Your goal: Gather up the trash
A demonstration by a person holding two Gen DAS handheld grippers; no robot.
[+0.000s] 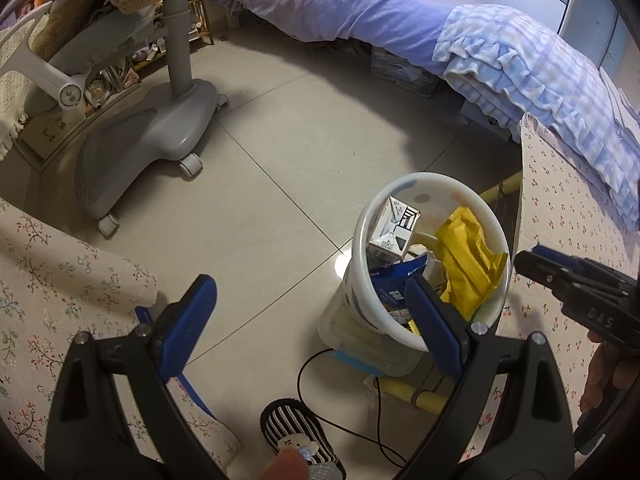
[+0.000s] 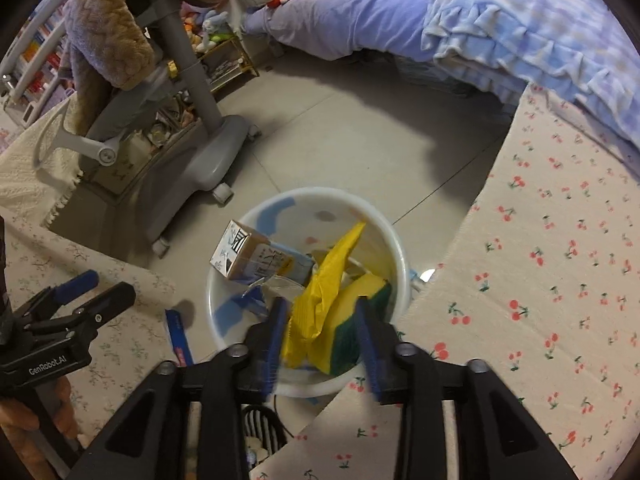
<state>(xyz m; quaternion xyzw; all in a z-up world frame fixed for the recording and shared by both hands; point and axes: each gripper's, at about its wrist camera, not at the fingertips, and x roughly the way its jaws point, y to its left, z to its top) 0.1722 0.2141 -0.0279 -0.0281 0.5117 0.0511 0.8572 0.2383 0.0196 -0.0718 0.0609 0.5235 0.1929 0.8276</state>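
A white trash bin (image 1: 400, 336) (image 2: 312, 200) stands on the tiled floor and holds a small carton (image 1: 394, 232) (image 2: 256, 260), a crumpled yellow wrapper (image 1: 468, 264) (image 2: 328, 280) and a blue packet (image 1: 396, 280). A yellow and green sponge (image 2: 352, 320) lies in the bin beside the wrapper. My right gripper (image 2: 322, 304) hangs over the bin's near rim with its jaws apart and the pads clear of the trash below. My left gripper (image 1: 308, 284) stands wide open over the floor left of the bin, with nothing between its fingers.
A cherry-print covered table (image 2: 540, 280) borders the bin on the right, a floral-covered one (image 1: 48, 280) on the left. A blue wrapper (image 2: 178, 332) lies at that edge. A grey wheeled chair base (image 1: 152, 140), a striped slipper (image 1: 300, 432), a black cable (image 1: 304, 376) and a bed (image 1: 360, 12) surround the floor.
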